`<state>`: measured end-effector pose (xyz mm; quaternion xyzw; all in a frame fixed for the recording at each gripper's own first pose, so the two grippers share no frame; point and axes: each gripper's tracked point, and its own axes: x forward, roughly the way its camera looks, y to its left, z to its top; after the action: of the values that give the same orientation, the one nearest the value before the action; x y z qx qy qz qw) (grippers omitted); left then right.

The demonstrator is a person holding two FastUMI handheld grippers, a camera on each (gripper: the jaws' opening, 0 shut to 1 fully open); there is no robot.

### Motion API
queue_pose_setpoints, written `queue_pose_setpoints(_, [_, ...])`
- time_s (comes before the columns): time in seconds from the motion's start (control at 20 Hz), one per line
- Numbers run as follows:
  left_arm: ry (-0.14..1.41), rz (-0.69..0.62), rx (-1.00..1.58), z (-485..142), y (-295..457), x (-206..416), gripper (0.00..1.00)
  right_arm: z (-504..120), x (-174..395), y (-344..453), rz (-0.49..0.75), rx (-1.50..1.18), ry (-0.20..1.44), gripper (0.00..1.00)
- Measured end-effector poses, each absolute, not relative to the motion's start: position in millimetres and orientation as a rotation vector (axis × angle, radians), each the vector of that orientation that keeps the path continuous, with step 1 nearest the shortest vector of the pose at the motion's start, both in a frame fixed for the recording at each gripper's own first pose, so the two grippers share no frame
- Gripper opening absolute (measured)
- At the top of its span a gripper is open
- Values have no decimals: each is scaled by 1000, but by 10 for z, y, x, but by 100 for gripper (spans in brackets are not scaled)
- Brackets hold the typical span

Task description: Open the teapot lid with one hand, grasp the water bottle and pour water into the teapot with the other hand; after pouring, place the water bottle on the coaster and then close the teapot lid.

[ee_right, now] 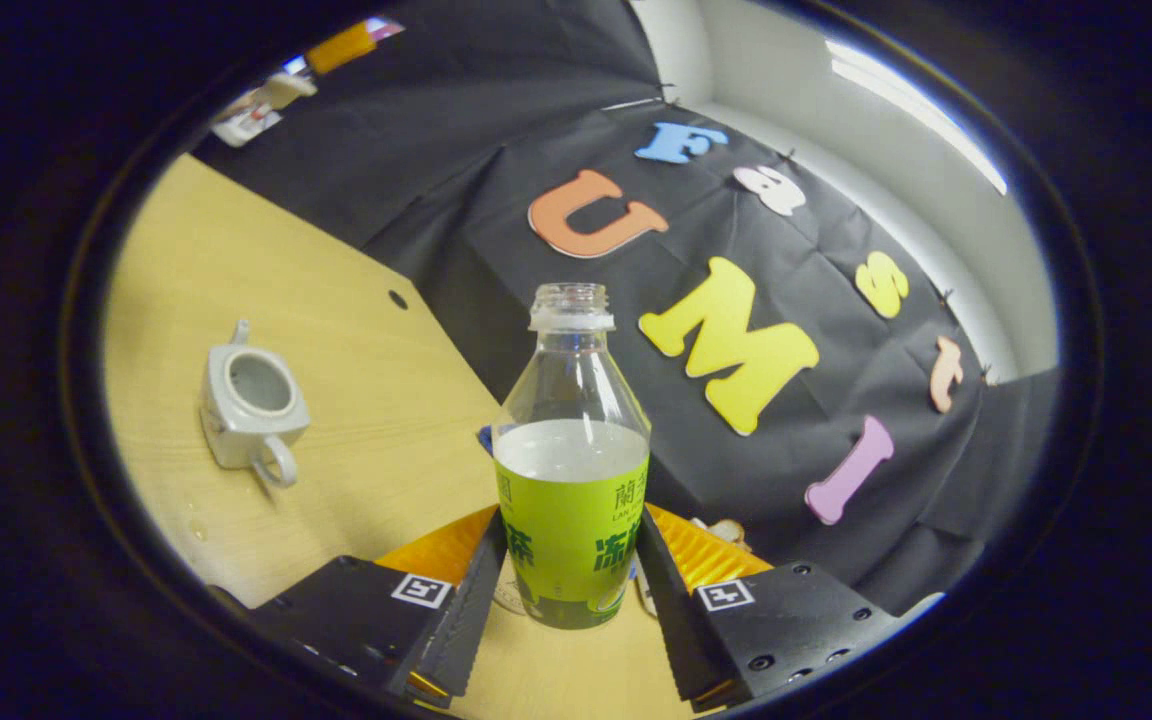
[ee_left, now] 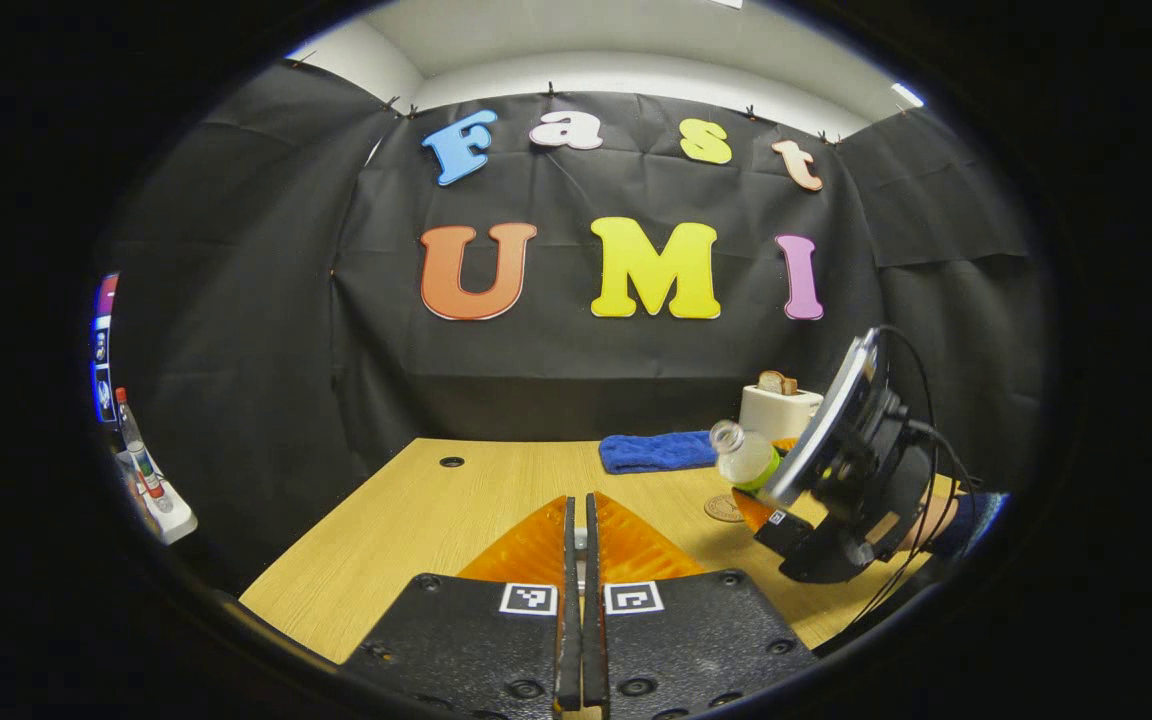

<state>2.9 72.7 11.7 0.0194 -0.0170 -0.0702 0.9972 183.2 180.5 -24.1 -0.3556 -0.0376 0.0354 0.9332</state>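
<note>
A: What was the right gripper (ee_right: pixel 571 600) doing at that moment?

B: It was clamped on the water bottle (ee_right: pixel 572 470), one finger pressing each side of the green label. In the right gripper view the bottle had no cap and was partly full, the water level sitting at about the label's top edge.

A: And from the other side?

B: In the left gripper view the right gripper (ee_left: pixel 751 495) hung over the right part of the table (ee_left: pixel 416 520), with the bottle (ee_left: pixel 742 455) leaning, its open neck pointing left. A hand (ee_left: pixel 926 520) held that gripper from behind.

A: Where was the teapot?

B: The teapot (ee_right: pixel 251 405) stood on the wooden table (ee_right: pixel 236 280), well apart from the bottle, with its top open and the inside showing. A few wet drops lay on the wood near it.

A: The left gripper?

B: The left gripper (ee_left: pixel 581 600) was clenched, its fingers pressed nearly flat together. Something pale sat in the slit between them, possibly the lid's knob, but I couldn't tell.

A: And the coaster?

B: The round coaster (ee_left: pixel 724 508) lay on the table just below the bottle, near a blue cloth (ee_left: pixel 656 452) and a white toaster (ee_left: pixel 778 408).
</note>
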Motion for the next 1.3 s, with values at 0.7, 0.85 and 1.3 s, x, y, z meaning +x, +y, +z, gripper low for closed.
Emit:
queue_pose_setpoints(0.7, [-18,-141,50,46,675,94,3,-488,2462,1206,189,37,235,75])
queue_pose_setpoints(0.85, [-7,-132,55,6,699,127,3,-496,2670,1146,154,94,216,74])
queue_pose_setpoints(1.3, [22,-130,52,-95,644,216,3,-633,2921,1209,108,27,194,74])
